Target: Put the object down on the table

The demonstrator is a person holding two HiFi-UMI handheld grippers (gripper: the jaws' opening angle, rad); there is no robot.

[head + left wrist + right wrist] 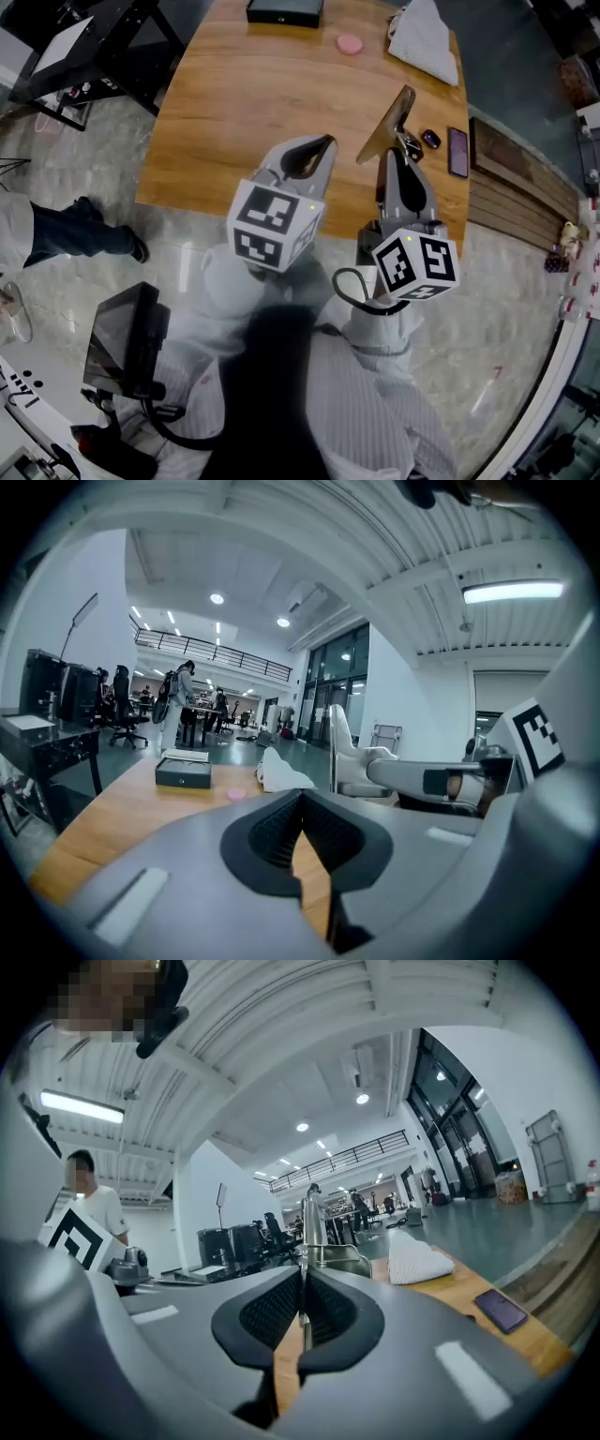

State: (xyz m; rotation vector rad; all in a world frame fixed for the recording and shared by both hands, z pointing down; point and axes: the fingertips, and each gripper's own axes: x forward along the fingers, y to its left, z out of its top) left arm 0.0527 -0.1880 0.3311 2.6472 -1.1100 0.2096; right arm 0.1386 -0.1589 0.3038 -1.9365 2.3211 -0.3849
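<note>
Right gripper (400, 156) is clamped on the clip end of a brown clipboard (386, 125), held tilted on edge over the near right part of the wooden table (234, 103). Left gripper (322, 145) sits just left of it, jaws pressed together on nothing. Phone (457, 152) lies to the right, white cloth (427, 42) at the far end.

Pale grey left gripper (322, 142) and right gripper (401, 150) have black ribbed pads (272, 832) and black-and-white marker cubes (274, 225) behind. A black cable (348, 287) loops beside the right cube (417, 264); the sleeves (375, 384) are pale and striped.
</note>
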